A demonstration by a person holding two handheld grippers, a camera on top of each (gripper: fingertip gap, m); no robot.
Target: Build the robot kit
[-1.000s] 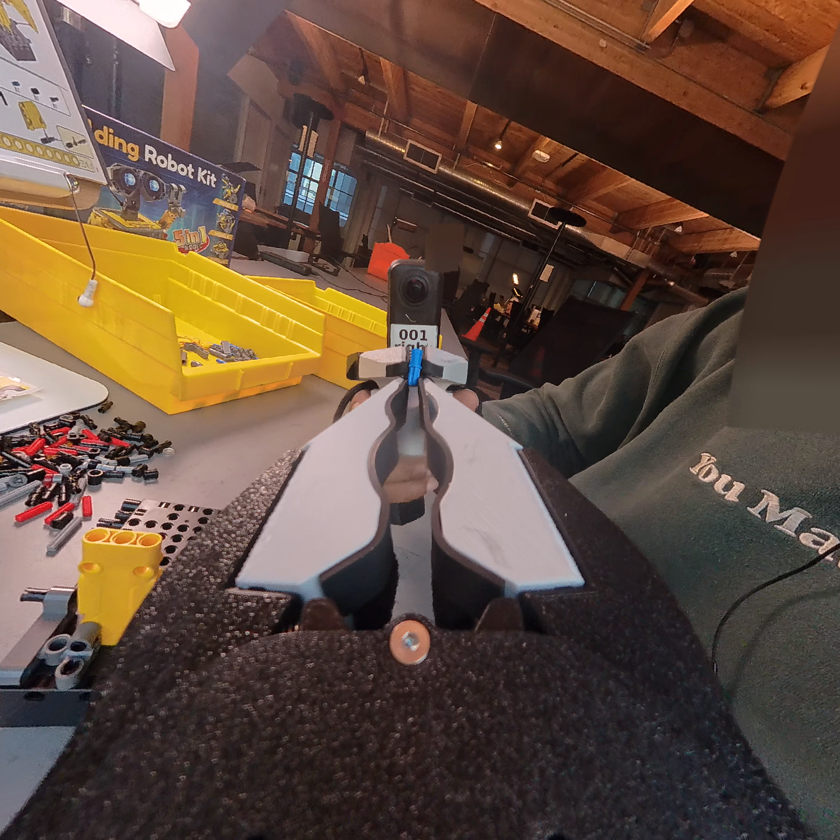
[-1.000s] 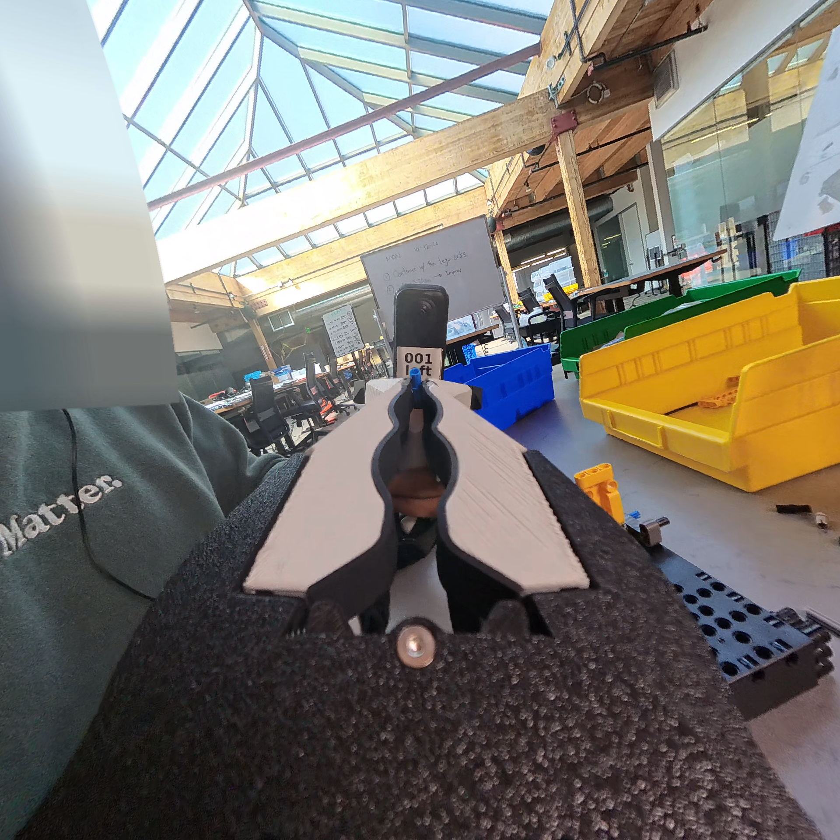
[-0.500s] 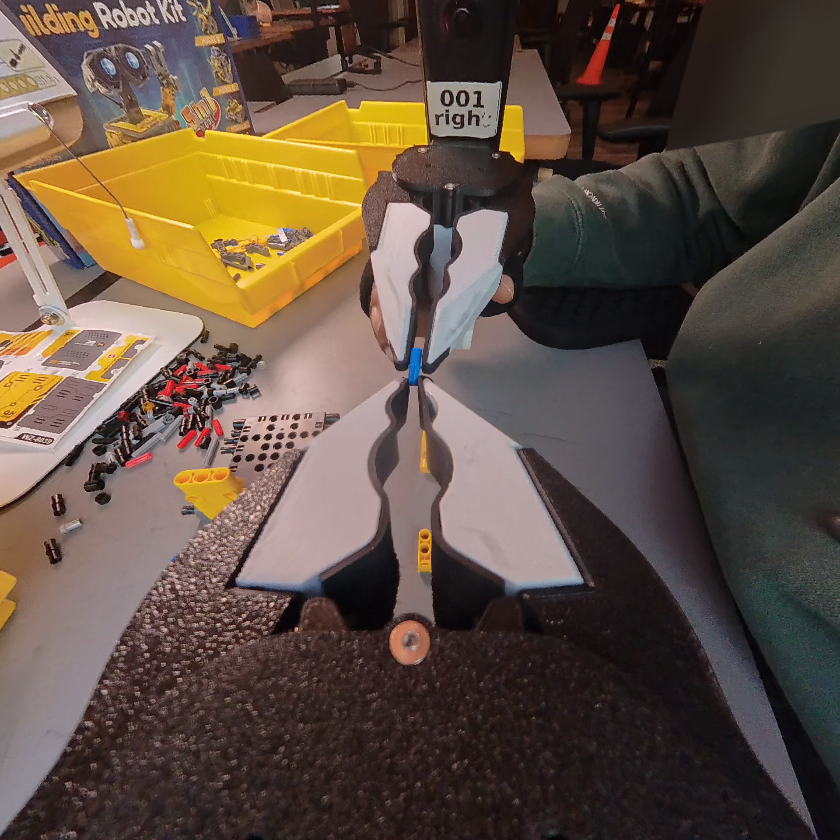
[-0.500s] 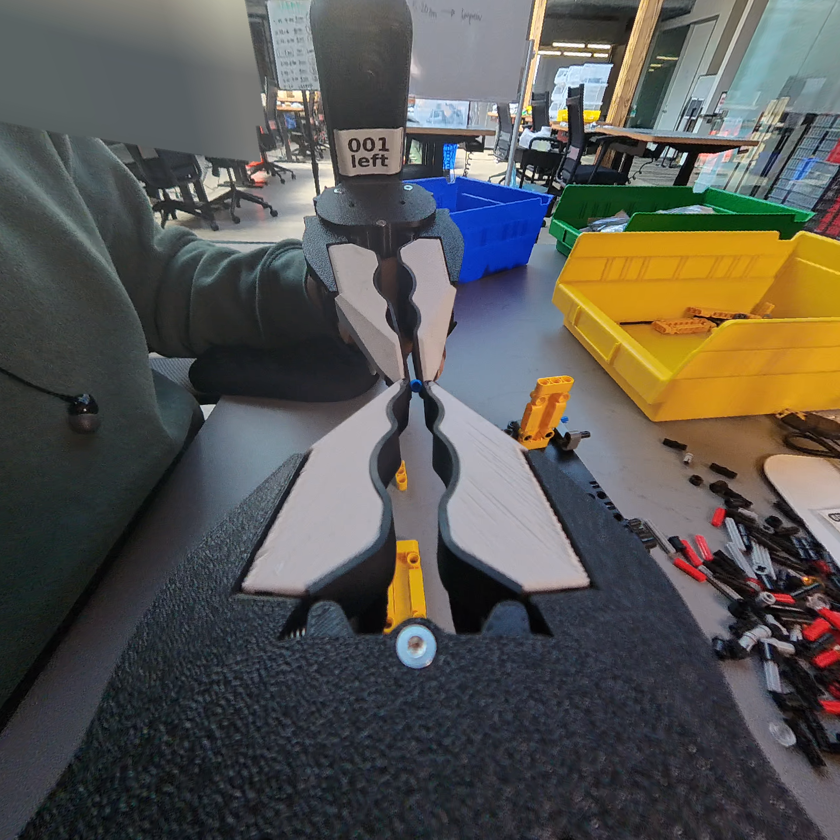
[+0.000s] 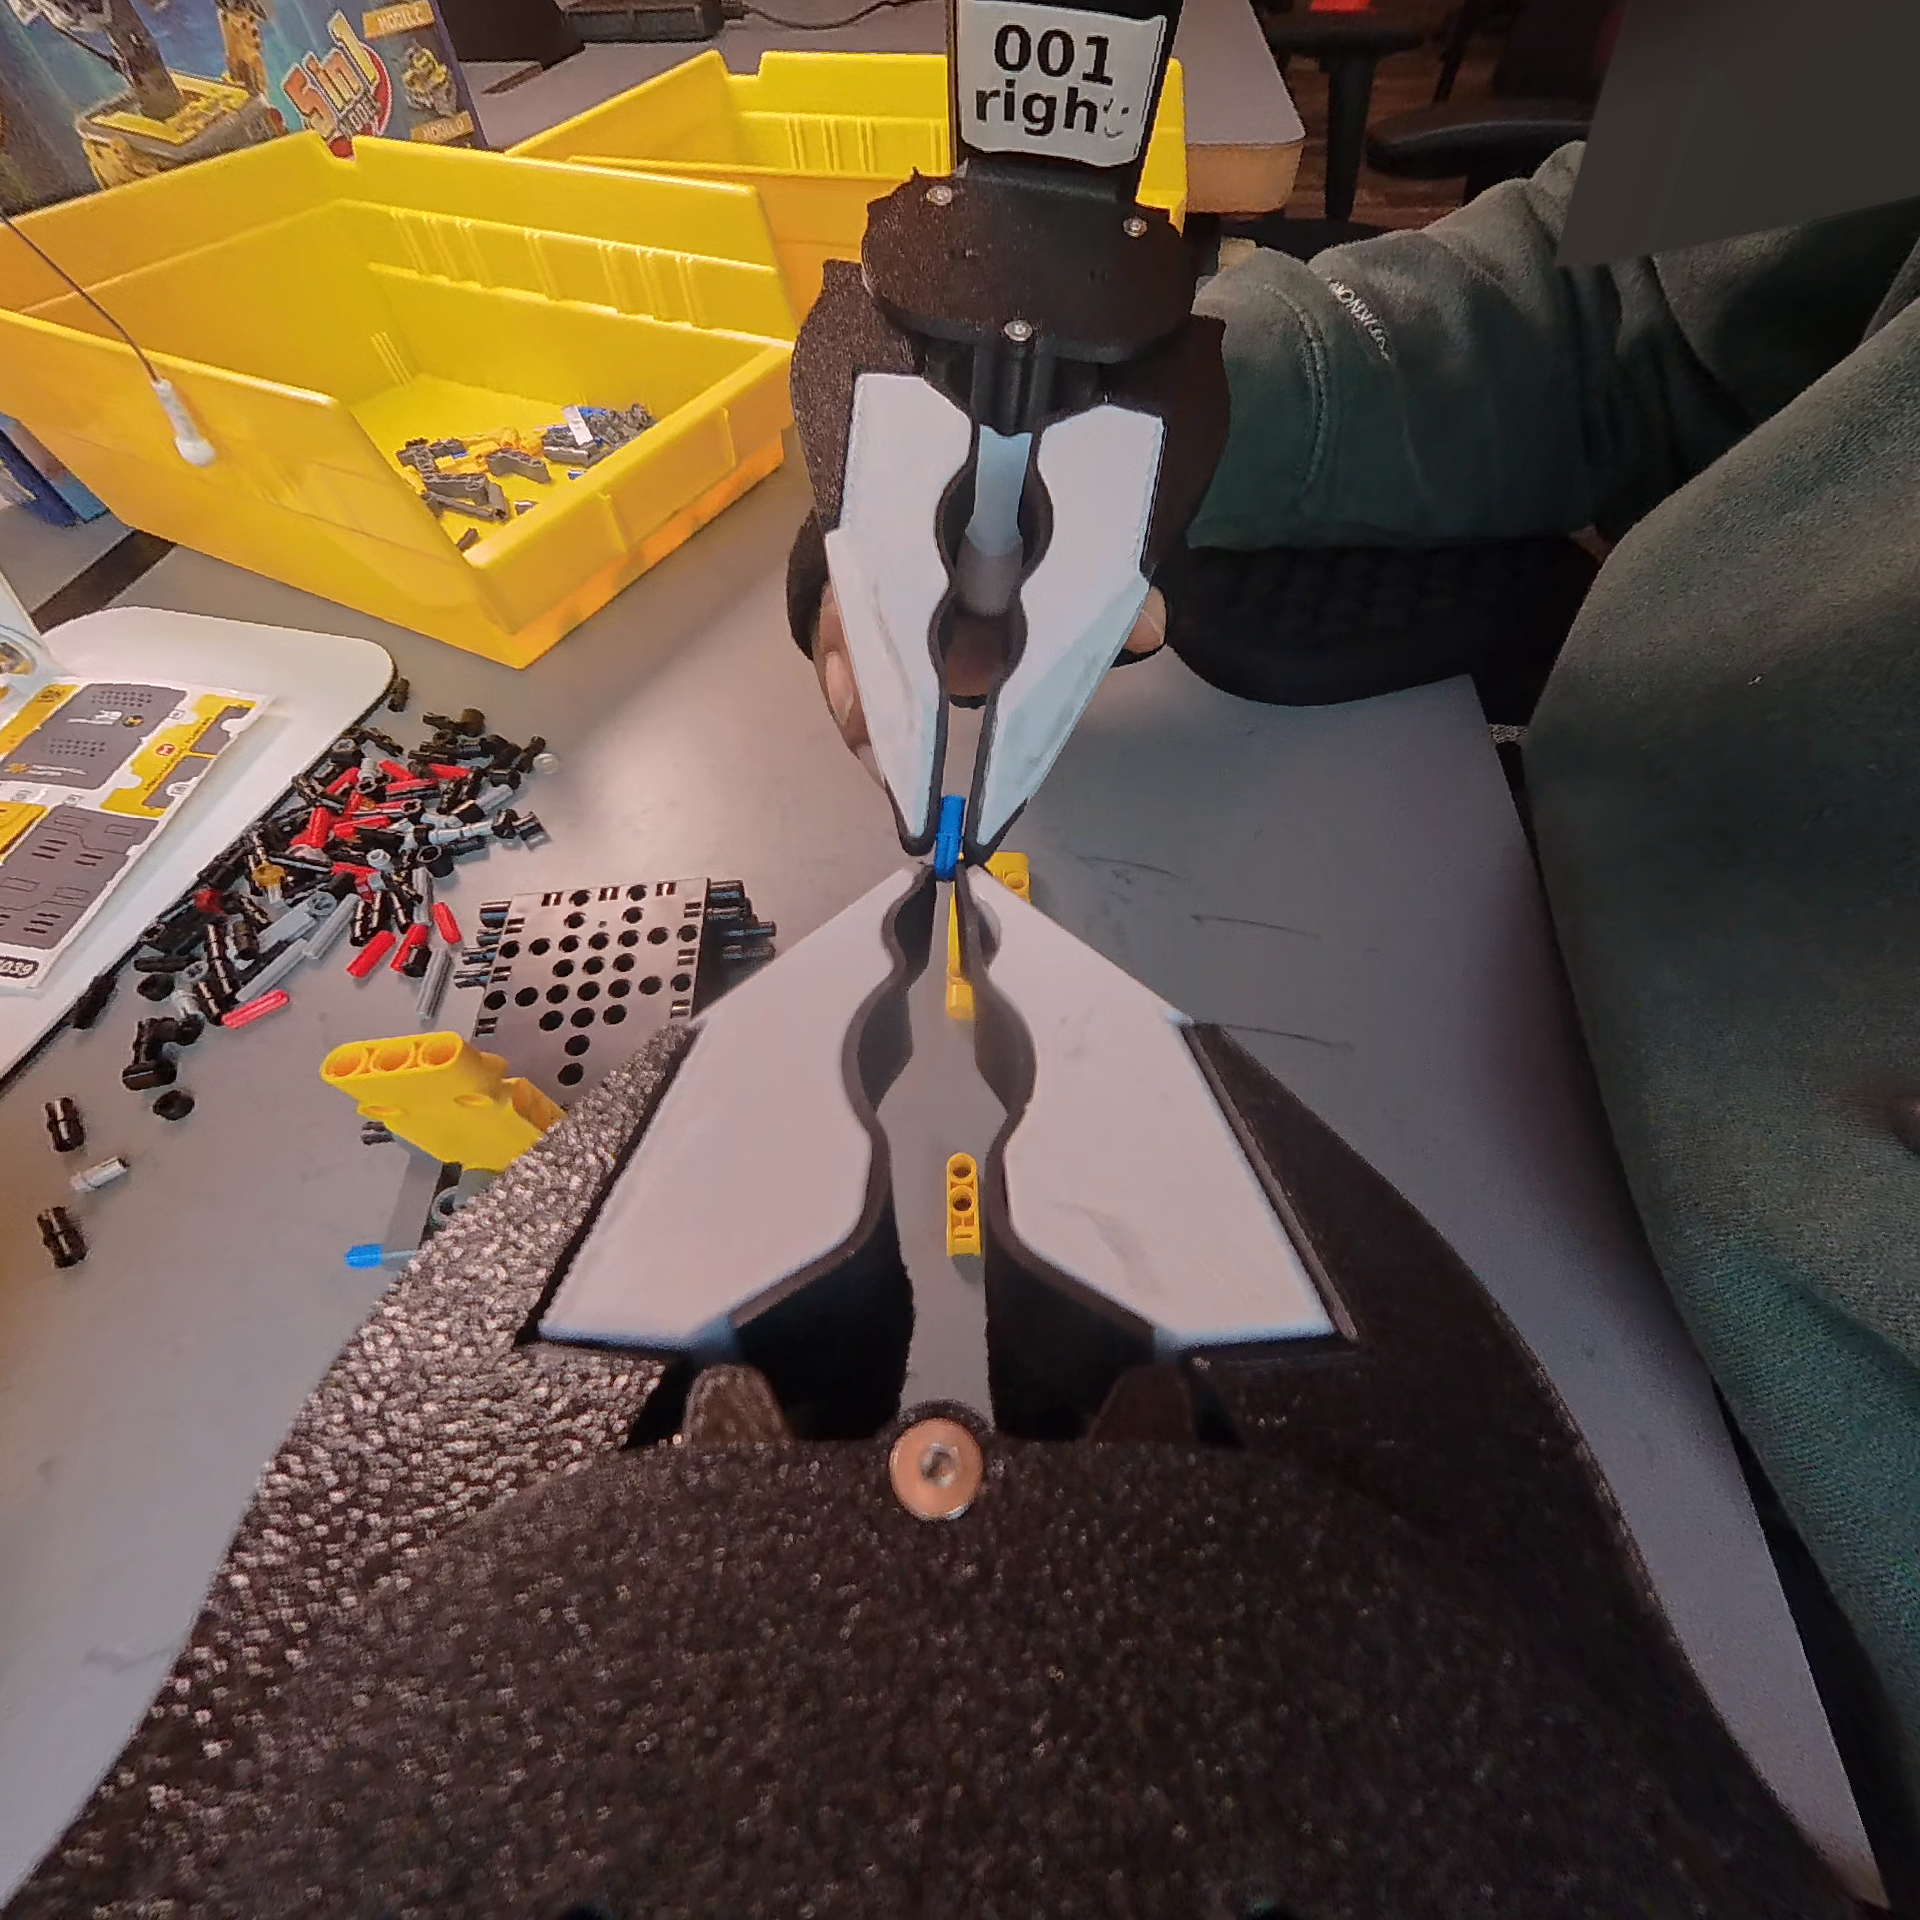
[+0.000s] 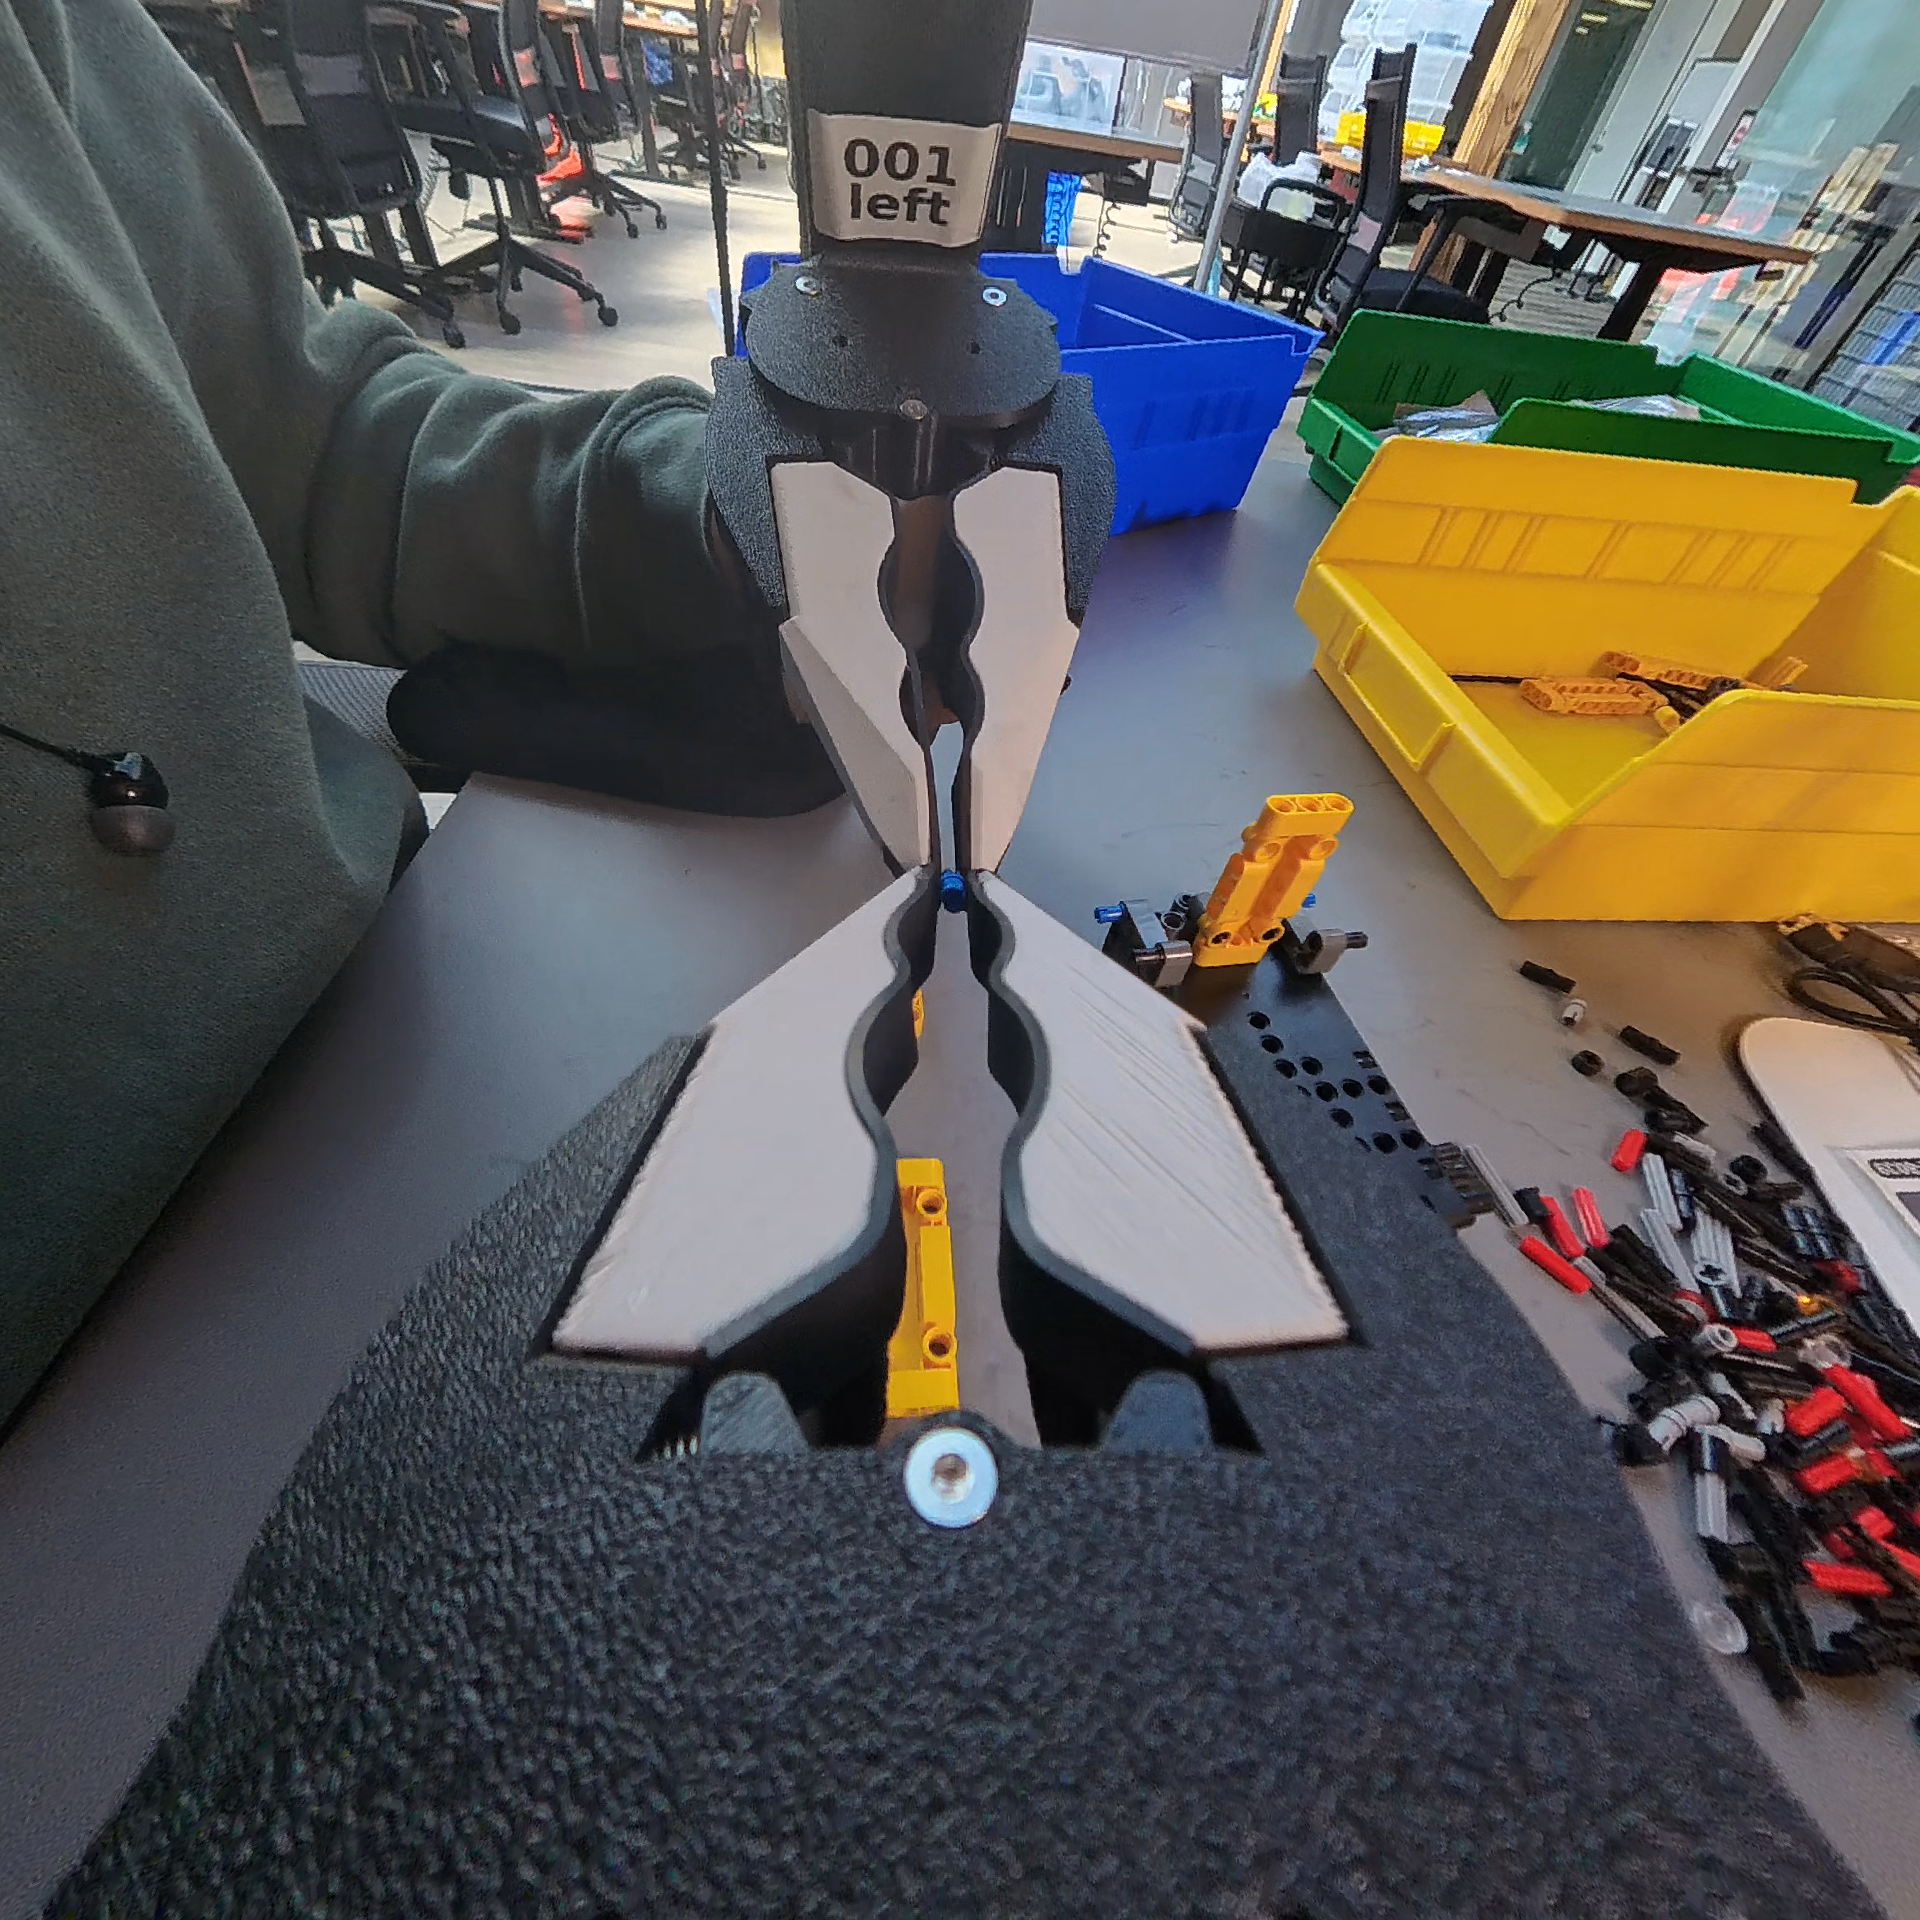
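Both claws have tipped further down toward the tabletop since 0.5 s ago. Left claw and right claw meet tip to tip, both pinching one blue pin. Yellow beam lies below. Yellow bin near far edge.

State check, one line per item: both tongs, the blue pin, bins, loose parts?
left tongs: shut on blue pin, tip to tip with the right tongs
right tongs: shut on the same pin's other end
blue pin: clamped between both, off the table
near yellow bin: open, few grey parts inside
yellow beam: lying flat on the table under the tongs
black perforated plate: flat on the table
pin pile: loose, scattered
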